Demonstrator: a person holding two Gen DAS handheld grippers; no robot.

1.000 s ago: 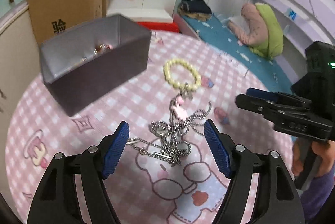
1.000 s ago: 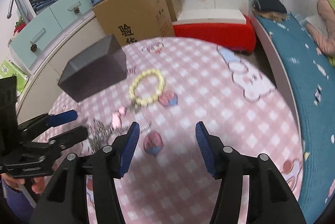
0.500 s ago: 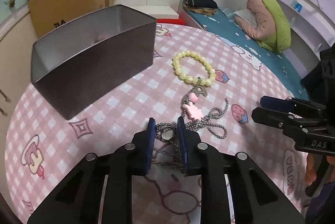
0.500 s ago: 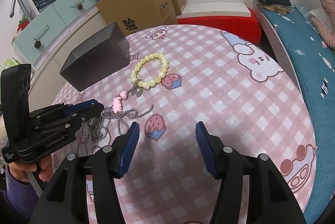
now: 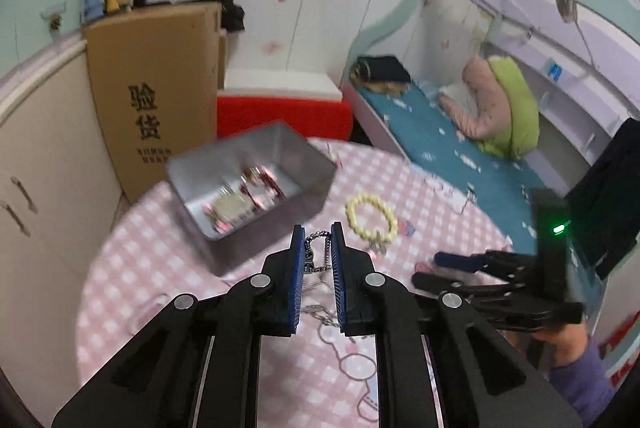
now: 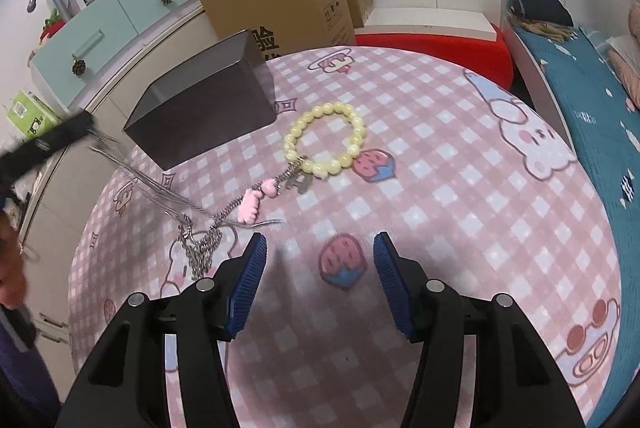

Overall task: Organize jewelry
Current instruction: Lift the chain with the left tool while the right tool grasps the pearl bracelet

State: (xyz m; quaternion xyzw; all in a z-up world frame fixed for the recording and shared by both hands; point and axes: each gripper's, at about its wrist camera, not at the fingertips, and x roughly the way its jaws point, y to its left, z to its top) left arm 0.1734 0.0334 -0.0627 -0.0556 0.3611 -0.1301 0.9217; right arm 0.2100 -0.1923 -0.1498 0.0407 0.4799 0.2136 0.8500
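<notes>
Left wrist view blurred by motion, so contents of the grey tin (image 5: 256,183) hard to make out: pink and silvery bits only. Left claw (image 5: 316,260) nearly closed, pads having just drawn in, pinching the silver chain (image 5: 318,256), a loop of links standing between the blue pads and the rest trailing down behind the fingers, mostly hidden. Tin ahead and left of that claw, open top facing it. Yellow bead bracelet (image 5: 372,218) just ahead and right, lying flat on the surface (image 5: 160,268). Right claw (image 5: 440,266) seen side-on at the right edge, its holder's hand and purple sleeve cut off by the frame.

Right wrist view sharper. Right claw (image 6: 318,268) about half open, nothing between the pads, hovering over a printed strawberry. Tin (image 6: 200,107) shown here only from outside, dark wall, inside hidden. Chain (image 6: 200,240) stretched taut and streaked, rising up-left toward the blurred left claw (image 6: 52,139), its lower end bunched on the surface left of the right claw. Pink charm (image 6: 250,205) and a metal letter pendant (image 6: 298,181) visible only here, between bracelet (image 6: 326,141) and chain; whether attached to either, unclear.

Surface (image 6: 440,187) round, covered in pink check cloth with cartoon prints. Beyond it a cardboard box (image 6: 280,3), mint drawers, hanging clothes, a bed with teal sheet.
</notes>
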